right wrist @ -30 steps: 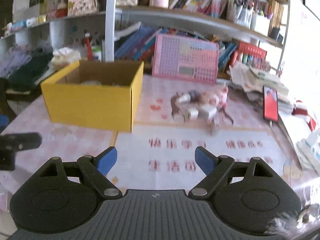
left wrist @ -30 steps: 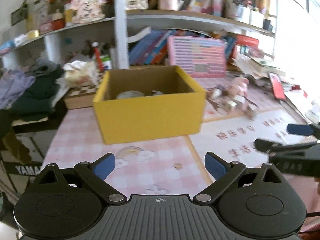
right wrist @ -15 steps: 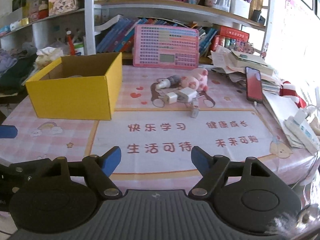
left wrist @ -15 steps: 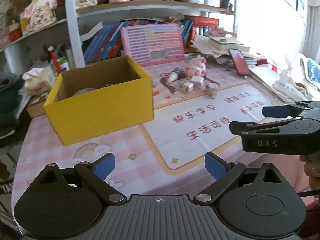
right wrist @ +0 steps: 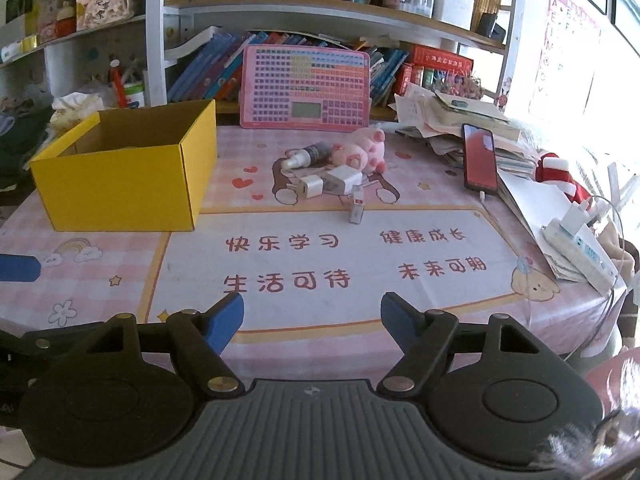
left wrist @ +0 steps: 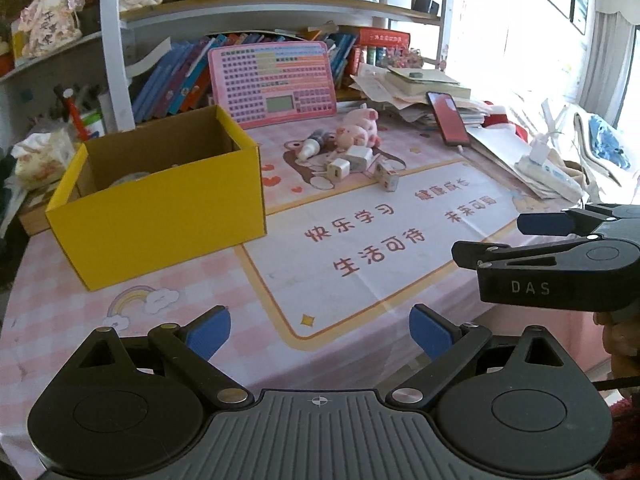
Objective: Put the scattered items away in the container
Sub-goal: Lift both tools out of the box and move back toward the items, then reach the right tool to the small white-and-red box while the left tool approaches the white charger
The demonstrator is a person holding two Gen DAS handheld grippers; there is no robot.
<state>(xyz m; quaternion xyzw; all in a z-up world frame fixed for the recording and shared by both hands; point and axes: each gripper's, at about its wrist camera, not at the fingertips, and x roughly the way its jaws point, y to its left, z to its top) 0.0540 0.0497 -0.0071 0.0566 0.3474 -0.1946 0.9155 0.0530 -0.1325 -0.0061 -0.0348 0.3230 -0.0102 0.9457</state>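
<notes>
A yellow cardboard box [left wrist: 160, 208] [right wrist: 120, 184] stands open on the left of the table, with a pale item inside. Right of it lies a cluster: a pink plush pig [left wrist: 358, 132] [right wrist: 362, 152], a dark spray bottle [left wrist: 314, 144] [right wrist: 306, 156], white charger plugs [left wrist: 348, 162] [right wrist: 328, 182] and a small white box [left wrist: 387, 178] [right wrist: 356, 210]. My left gripper [left wrist: 320, 330] is open and empty above the table's near edge. My right gripper [right wrist: 312, 316] is open and empty, also near the front edge, and shows from the side in the left wrist view [left wrist: 560, 256].
A pink keyboard toy [right wrist: 306, 88] leans against the bookshelf behind the cluster. A red phone [right wrist: 479, 160] rests on a paper stack at right. A white power strip [right wrist: 580, 252] lies at the right edge. A pink printed mat [right wrist: 320, 256] covers the table.
Both grippers have pulled back and up from the box, so more of the table and the item cluster shows. Both stay open and empty.
</notes>
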